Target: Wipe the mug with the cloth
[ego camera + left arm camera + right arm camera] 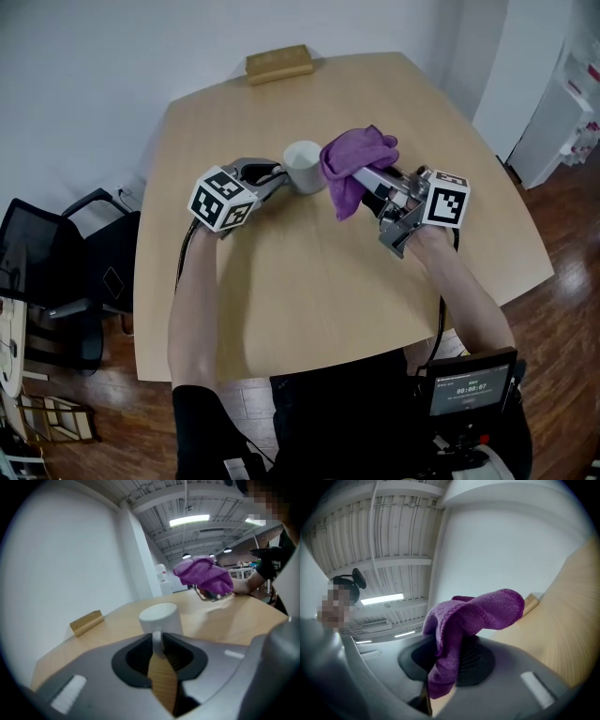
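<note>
The mug (303,166) stands upright on the counter (309,291), a little beyond its middle and well apart from the wooden block (278,64) at the far edge. The left gripper (277,176) has its fingers (180,657) clamped on the mug's handle (157,641), which sits in the narrow gap between them. The right gripper (364,178) grasps the purple cloth (354,164) in a bunch, with a loose fold hanging over the fingers and the rest raised just beside the mug's rim.

The step in hand looks like bringing cloth to mug. To do it well, the left grip should brace the handle firmly so the mug neither slides nor tips. The cloth's hanging fold should meet the wall first, not the hard fingers. Light strokes around the side should suffice, since a hard sideways push could twist the mug about its handle.
</note>
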